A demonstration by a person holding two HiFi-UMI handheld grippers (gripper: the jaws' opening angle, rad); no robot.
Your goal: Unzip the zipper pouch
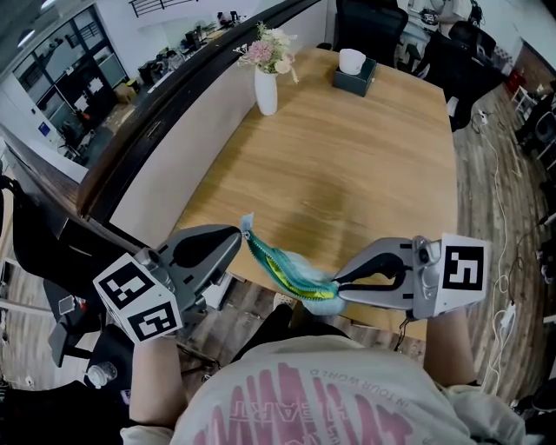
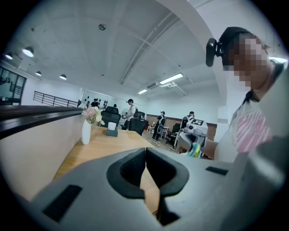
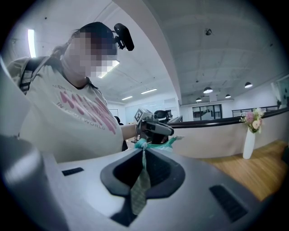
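While the shirt (image 1: 295,391) reads "IN YOUR WORLD", the left hand-held gripper (image 1: 238,234) pinches the zipper pouch (image 1: 287,269) corner and the right hand-held gripper (image 1: 340,285) pinches its pull tab (image 3: 141,187).

An open office is indicated by black office chairs (image 1: 369,26), a long tabletop (image 1: 347,165), glass-walled rooms (image 1: 61,69) and strip lights (image 2: 170,79).

The zipper pouch (image 1: 291,271) vanishes at one end inside the right gripper (image 1: 339,285); its slider's too small to make out.

Open tabletop (image 1: 347,174) ahead, vase (image 1: 266,92), tissue box (image 1: 354,78) at far end
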